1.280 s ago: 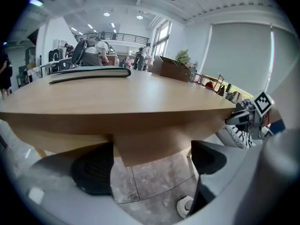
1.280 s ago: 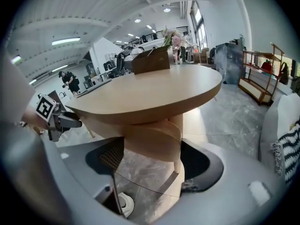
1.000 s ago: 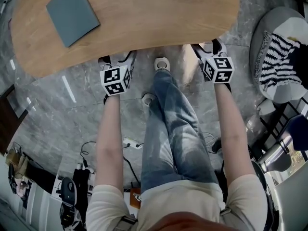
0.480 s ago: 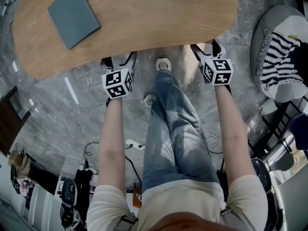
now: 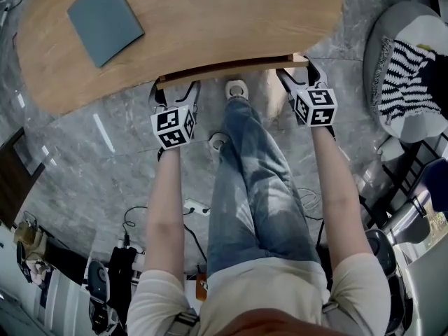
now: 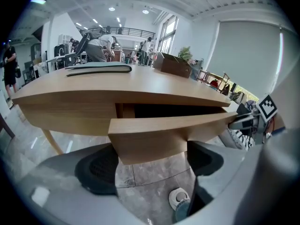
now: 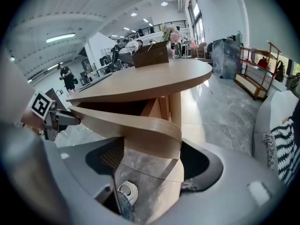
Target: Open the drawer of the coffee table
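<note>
- A grey marbled floor (image 5: 84, 131) is spreading under an oval wooden coffee table (image 5: 210, 19), and the person is standing at the table's near edge.
- The left gripper (image 5: 175, 89) is gripping the drawer (image 5: 231, 67) at the left end of its front board. Its jaws are standing wide, with the board filling the gap between them.
- The right gripper (image 5: 299, 74) is gripping the rounded right end the same way, so neither hand is nearer.
- The drawer is sticking out a little from under the table's near edge. Its long axis is running left to right between the two grippers, and a dark gap is showing behind the front board.
- Judging from this, the pull is going to have to come straight back toward the person, evenly at both ends.
- A grey pad (image 5: 105, 19) is lying toward the table's far left edge.
</note>
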Available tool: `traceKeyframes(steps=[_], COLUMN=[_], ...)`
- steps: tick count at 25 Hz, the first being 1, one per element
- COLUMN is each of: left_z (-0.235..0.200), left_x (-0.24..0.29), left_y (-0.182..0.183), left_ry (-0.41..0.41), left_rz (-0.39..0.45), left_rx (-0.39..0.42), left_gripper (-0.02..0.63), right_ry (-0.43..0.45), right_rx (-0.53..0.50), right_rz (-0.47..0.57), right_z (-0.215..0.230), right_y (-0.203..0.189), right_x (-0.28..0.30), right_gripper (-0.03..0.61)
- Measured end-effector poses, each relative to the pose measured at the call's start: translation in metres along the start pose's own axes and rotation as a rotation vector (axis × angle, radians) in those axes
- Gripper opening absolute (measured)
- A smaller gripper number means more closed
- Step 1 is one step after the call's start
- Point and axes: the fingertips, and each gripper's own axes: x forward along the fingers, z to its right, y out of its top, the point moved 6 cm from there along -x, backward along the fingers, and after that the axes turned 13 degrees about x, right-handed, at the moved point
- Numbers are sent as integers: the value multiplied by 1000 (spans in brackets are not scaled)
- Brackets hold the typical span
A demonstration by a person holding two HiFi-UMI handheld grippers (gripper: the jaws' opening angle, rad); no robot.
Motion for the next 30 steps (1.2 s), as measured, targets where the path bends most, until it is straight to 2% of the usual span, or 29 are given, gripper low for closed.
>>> traceKeyframes(steps=[30], left_z=[38], left_x=[-57], left_y=[-74], left_ry=[-25], left_rz=[-61], left_rx=[0], left_gripper=[453], right_ry=[-33], right_rx=[20], right_rz=[-40], right_z=[-10], right_y=[-88], right_x=[-56], right_gripper=[364])
